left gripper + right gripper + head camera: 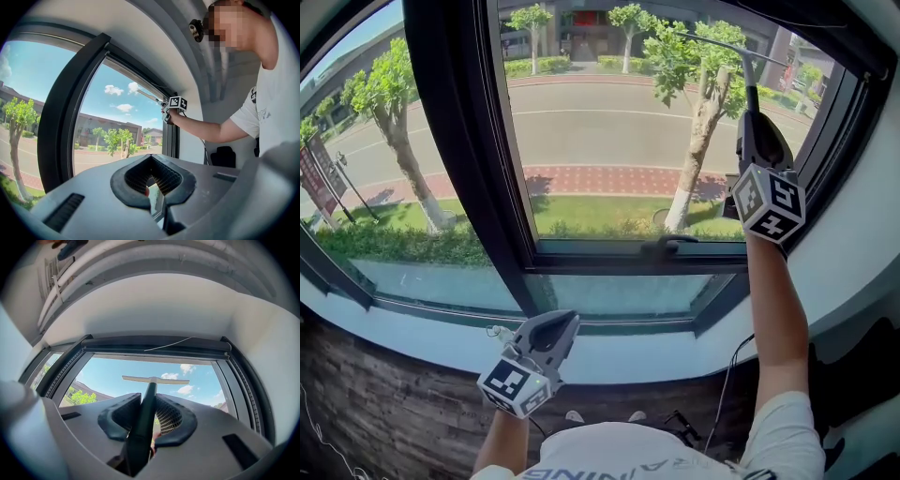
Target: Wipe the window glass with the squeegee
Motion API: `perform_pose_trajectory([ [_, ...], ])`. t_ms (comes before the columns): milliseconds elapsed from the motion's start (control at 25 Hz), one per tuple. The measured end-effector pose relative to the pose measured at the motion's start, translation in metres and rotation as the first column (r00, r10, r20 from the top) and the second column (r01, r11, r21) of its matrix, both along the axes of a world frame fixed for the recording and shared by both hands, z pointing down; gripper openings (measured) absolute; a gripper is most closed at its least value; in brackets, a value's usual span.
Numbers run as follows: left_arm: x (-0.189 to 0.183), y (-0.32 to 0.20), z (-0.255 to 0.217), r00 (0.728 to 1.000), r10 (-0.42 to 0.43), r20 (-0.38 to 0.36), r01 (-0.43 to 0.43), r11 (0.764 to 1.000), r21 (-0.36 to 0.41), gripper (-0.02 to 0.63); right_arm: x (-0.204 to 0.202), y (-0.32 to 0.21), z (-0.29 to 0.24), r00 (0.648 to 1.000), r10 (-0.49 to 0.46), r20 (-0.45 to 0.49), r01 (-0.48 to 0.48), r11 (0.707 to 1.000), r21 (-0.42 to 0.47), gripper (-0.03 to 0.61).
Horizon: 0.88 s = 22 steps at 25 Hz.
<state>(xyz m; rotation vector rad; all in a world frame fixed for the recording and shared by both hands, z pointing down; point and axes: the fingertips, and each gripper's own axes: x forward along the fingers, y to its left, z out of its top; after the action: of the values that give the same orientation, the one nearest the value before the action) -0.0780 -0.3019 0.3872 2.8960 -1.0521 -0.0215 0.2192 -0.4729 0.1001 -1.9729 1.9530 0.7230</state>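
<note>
In the head view my right gripper is raised at the upper right and shut on the dark handle of the squeegee. The squeegee's thin blade lies near the top of the right window pane. The right gripper view has the handle clamped between the jaws of the right gripper, with the pale blade crosswise against the sky. My left gripper hangs low over the white sill, shut and empty. The left gripper view looks past that gripper to the raised squeegee.
A thick black mullion separates the right pane from the left pane. A black window handle sits on the lower frame. The white wall reveal stands close on the right. A cable hangs below the sill.
</note>
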Motion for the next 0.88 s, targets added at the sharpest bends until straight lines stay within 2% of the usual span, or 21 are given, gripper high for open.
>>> perform_pose_trajectory([
  [880, 0.009, 0.011, -0.003, 1.000, 0.026, 0.009, -0.026, 1.000, -0.010, 0.017, 0.005, 0.014, 0.106, 1.000, 0.015, 0.020, -0.011, 0.987, -0.162, 0.100],
])
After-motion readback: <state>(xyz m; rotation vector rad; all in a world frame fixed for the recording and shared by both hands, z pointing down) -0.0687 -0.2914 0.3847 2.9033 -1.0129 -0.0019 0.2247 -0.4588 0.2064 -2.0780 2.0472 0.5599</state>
